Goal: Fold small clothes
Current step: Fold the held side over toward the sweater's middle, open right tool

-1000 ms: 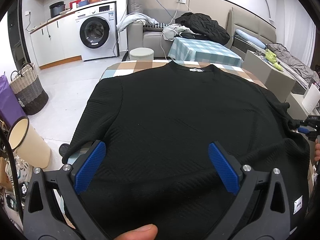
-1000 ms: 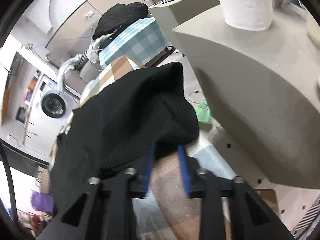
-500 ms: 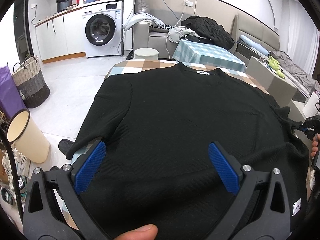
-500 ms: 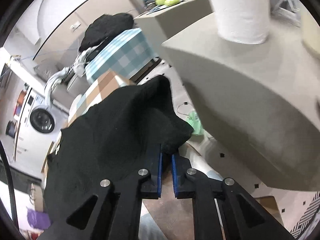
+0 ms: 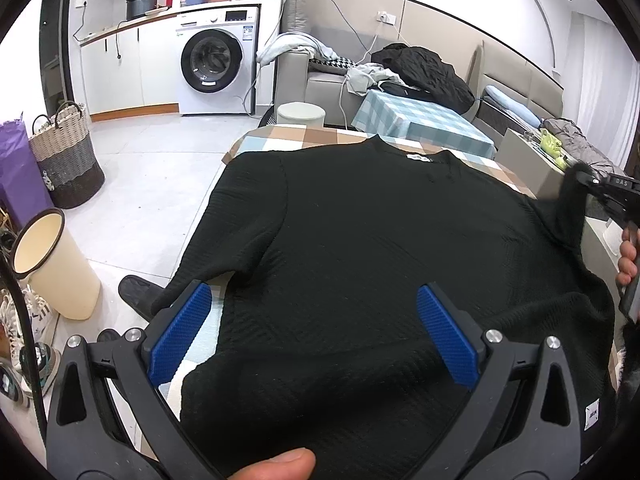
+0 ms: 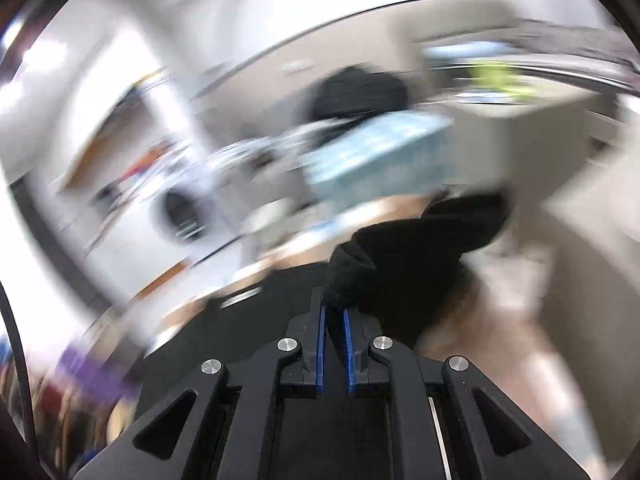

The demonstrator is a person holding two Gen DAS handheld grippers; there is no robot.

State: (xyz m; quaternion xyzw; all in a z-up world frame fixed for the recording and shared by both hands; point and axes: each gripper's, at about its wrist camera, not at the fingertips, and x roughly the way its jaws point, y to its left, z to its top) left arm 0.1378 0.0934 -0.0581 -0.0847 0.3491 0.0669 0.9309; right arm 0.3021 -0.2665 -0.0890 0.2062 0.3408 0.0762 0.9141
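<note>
pinching the black sweater's sleeve [image 6: 348, 276], right tool [image 6: 334, 312] nearly closed; left tool [image 5: 316, 328] spread wide.

place: home | cues: washing machine [image 5: 212, 65], sofa [image 5: 320, 80], laundry basket [image 5: 66, 156]

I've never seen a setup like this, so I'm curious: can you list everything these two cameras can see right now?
sweater: one, black, spread on the checked table
washing machine: one, white, far wall
basket: one, grey woven, floor left
bin: one, cream, floor near left
sofa: one, grey, clothes piled on it
left gripper: one, black with blue pads, open above the sweater hem
right gripper: one, black with blue pads, shut on the sweater sleeve, lifted
</note>
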